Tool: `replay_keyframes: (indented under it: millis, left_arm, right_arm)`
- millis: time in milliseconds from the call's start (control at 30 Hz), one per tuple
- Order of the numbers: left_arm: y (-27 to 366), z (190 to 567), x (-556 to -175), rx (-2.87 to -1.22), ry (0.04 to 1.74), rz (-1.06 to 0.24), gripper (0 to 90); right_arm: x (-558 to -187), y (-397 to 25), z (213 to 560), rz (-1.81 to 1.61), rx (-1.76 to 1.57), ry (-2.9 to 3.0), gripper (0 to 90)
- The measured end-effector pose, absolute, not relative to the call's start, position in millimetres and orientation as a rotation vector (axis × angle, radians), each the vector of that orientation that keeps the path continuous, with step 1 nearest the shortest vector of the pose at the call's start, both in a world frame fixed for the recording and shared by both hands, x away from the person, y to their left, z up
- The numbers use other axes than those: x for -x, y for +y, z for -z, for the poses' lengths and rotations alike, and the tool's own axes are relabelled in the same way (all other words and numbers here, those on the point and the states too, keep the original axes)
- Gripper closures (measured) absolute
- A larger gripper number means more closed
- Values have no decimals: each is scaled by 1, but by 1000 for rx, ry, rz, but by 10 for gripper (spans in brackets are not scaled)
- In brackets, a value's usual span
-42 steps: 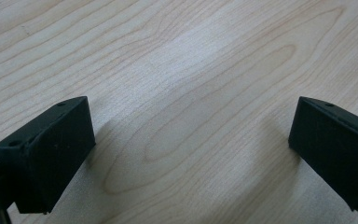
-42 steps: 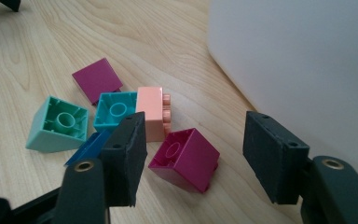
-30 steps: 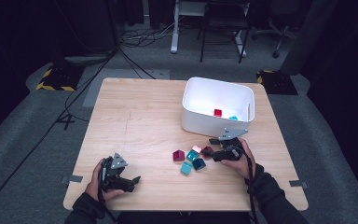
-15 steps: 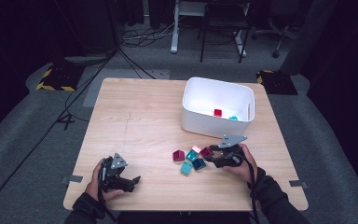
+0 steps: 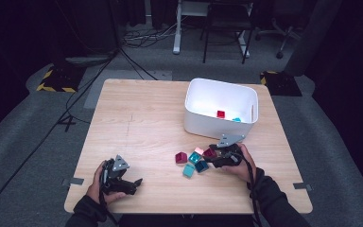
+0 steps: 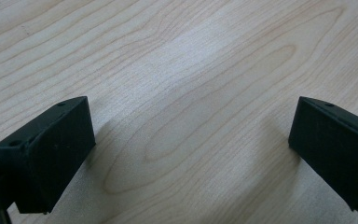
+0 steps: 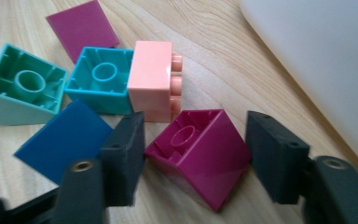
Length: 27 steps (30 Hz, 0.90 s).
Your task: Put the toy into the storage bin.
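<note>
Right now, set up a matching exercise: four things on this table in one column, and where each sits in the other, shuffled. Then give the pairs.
1. magenta block
2. peach block
3. red block
4. left hand-held gripper

A. inside the white bin
B. over bare wood, jaws wide apart
C. between the jaws of the right hand-held gripper
D. against a teal block

Pairs: 1-C, 2-D, 3-A, 4-B

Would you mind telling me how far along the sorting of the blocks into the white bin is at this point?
Done: a red block and a teal block lie in the white bin. In hand: the right gripper straddles a magenta block, jaws either side and not visibly clamped. Left: the pink block, two teal ones, a blue one and another magenta one on the table. The left gripper is open over bare wood.
</note>
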<state>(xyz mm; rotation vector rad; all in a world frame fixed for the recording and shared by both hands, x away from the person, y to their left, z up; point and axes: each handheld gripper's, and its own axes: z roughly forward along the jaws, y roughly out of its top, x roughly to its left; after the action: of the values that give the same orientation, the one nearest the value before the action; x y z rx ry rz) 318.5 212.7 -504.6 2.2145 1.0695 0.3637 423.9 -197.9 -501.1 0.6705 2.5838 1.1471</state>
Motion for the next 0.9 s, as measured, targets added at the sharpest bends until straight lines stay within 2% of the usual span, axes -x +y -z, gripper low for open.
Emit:
replay_keyframes:
  millis: [900]
  left_arm:
    - [212,505,-318,-2212,1070,-362,6]
  right_arm:
    - [-407,-210,493,-1168,-709,2560,410]
